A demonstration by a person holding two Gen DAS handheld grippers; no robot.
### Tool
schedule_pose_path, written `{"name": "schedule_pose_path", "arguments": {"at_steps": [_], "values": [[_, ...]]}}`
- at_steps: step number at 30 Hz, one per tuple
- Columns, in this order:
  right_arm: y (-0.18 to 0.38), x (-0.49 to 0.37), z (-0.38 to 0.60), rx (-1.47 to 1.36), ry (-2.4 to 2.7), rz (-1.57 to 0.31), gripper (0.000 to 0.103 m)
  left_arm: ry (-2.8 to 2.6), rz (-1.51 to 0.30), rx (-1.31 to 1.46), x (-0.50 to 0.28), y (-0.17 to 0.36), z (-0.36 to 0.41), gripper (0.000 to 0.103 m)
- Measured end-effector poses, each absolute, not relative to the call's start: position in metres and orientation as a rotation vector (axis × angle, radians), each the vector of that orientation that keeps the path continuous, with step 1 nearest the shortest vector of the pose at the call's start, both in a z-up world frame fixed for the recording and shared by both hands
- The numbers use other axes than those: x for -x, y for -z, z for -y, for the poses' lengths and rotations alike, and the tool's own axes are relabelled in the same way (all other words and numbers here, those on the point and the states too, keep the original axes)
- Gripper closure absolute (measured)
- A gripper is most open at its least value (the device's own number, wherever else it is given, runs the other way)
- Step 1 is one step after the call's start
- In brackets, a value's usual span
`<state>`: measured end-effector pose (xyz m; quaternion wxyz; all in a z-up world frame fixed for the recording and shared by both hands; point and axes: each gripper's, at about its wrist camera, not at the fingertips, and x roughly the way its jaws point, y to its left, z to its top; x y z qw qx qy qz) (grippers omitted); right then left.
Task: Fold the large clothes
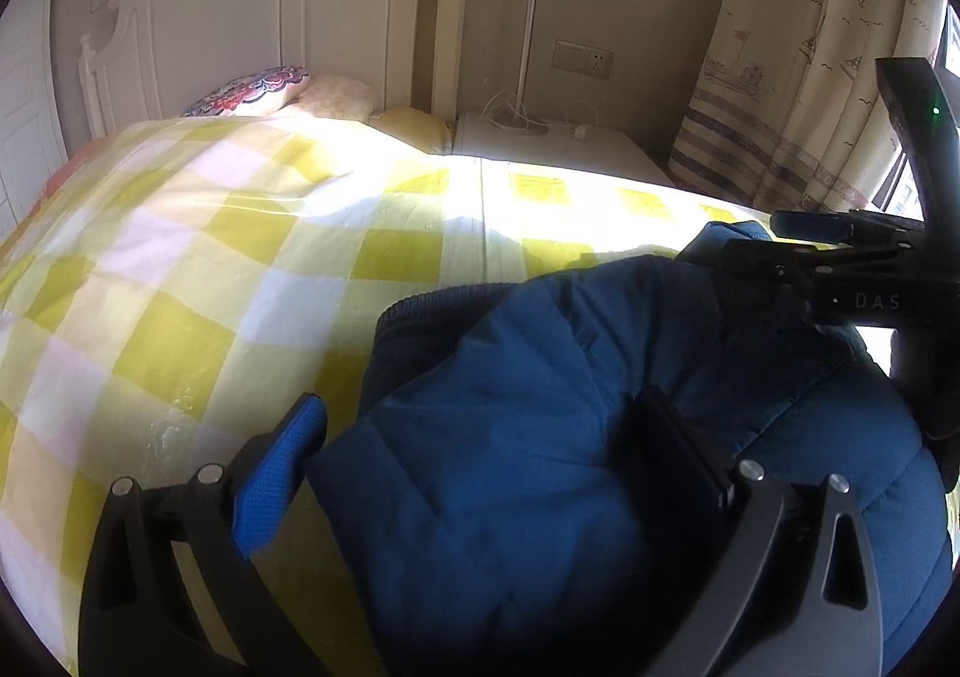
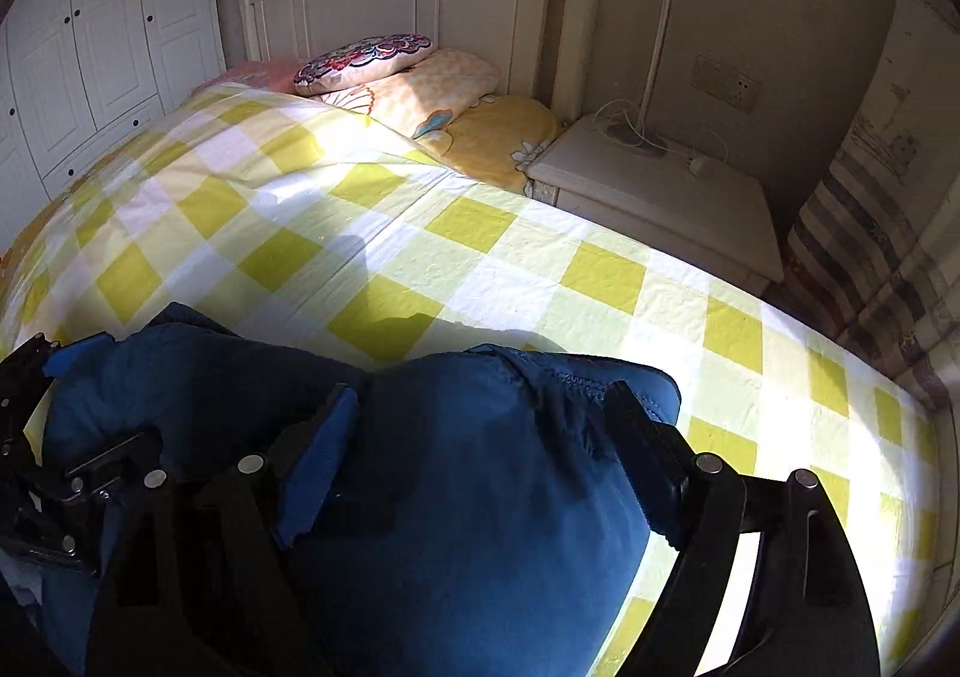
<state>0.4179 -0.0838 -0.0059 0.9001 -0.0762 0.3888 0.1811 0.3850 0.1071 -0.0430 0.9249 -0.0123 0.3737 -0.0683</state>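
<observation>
The right gripper [image 2: 480,437] stands with its jaws spread wide over the bulging blue padded jacket [image 2: 468,497], the fabric humped up between the two fingers but neither pad visibly pinching it; the left gripper [image 1: 474,437] likewise straddles the same garment with jaws apart, its blue-padded finger [image 1: 282,473] lying just off the cloth's edge and the other finger resting on top of the bundle. The jacket sits in a thick folded heap at the near edge of the bed, on the yellow-and-white checked bedcover [image 1: 198,269]. It looks soft, puffy and springy, fairly light for its bulk, with a smooth shell that is probably slippery, so a fold would likely spring open unless pressed flat. A stitched seam or hem [image 2: 576,383], or the ribbed band [image 1: 432,305], seems the firmest place to pinch, rather than the puffed middle
</observation>
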Motion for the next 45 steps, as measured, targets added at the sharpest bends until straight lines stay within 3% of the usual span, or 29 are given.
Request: {"name": "schedule_pose_path", "arguments": {"at_steps": [1, 4, 10, 18, 30, 32, 33, 36, 45], "values": [[-0.005, -0.396, 0.093, 0.091, -0.400, -0.771, 0.014, 0.143, -0.768, 0.033, -0.385, 0.043, -0.109, 0.002], [-0.016, -0.329, 0.118, -0.072, -0.459, -0.702, 0.009, 0.155, -0.772, 0.057, -0.387, 0.044, -0.113, 0.002], [0.028, -0.266, 0.148, -0.259, -0.524, -0.847, 0.009, 0.245, -0.806, 0.252, -0.380, 0.046, -0.150, 0.002], [0.046, -0.249, 0.157, -0.430, -0.663, -0.905, 0.005, 0.487, -0.958, 0.592, -0.322, 0.069, -0.209, 0.002], [0.070, -0.257, 0.160, -0.555, -0.757, -0.997, 0.006, 0.739, -1.028, 0.561, -0.313, 0.081, -0.141, 0.002], [0.064, -0.248, 0.159, -0.500, -0.744, -0.926, 0.018, 0.755, -1.038, 0.610, -0.316, 0.083, -0.135, 0.010], [0.060, -0.240, 0.159, -0.462, -0.723, -0.876, 0.025, 0.749, -1.021, 0.625, -0.316, 0.081, -0.135, 0.019], [0.048, -0.229, 0.162, -0.399, -0.655, -0.752, 0.031, 0.747, -0.939, 0.605, -0.319, 0.069, -0.124, 0.035], [-0.004, -0.278, 0.230, -0.368, -0.484, -0.560, 0.034, 0.805, -0.819, 0.579, -0.402, 0.022, -0.037, 0.041]]}}
